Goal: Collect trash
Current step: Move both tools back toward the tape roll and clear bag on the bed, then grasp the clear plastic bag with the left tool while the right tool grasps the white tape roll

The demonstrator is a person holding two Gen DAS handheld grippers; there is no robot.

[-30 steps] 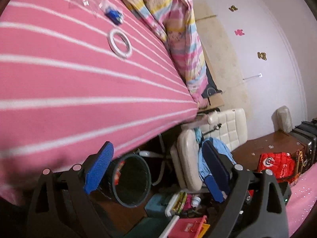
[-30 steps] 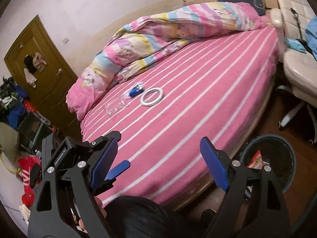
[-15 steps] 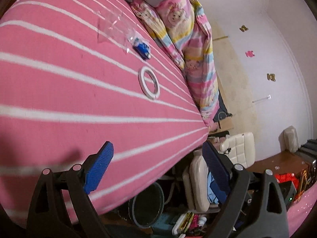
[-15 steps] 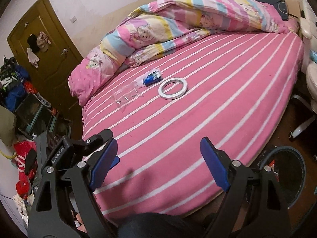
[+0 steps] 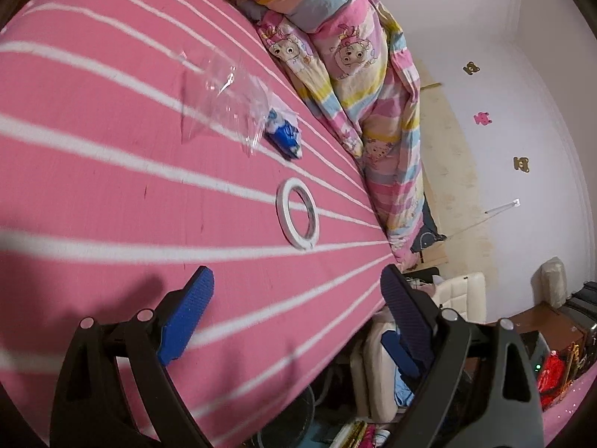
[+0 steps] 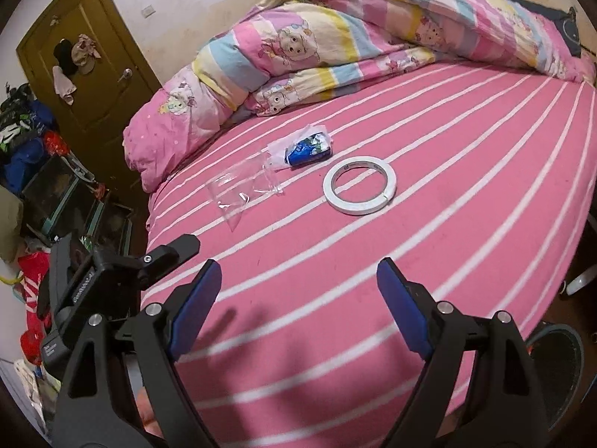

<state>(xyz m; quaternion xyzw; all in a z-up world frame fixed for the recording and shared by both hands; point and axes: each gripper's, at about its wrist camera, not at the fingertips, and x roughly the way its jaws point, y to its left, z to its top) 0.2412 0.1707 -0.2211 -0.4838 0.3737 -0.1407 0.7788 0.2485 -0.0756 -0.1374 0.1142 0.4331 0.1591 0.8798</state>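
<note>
Right wrist view: tape ring, inner print illegible.

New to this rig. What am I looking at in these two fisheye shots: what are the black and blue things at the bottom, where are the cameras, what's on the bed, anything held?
No robot here: a person carries a pair of hand-held tongs in each hand, and a fisheye camera on each looks forward along its two fingers. The black frames with blue pads at the bottom are those tongs: the left tongs in the left wrist view, the right tongs in the right wrist view.

Both sets stand open and hold nothing.

Both views look over a pink striped bed. On it lie three loose things: a white tape ring, a crumpled blue wrapper and a clear plastic bag. A rolled quilt lies at the far side.

A dark bin stands on the floor by the bed's edge, probably where the trash goes.
</note>
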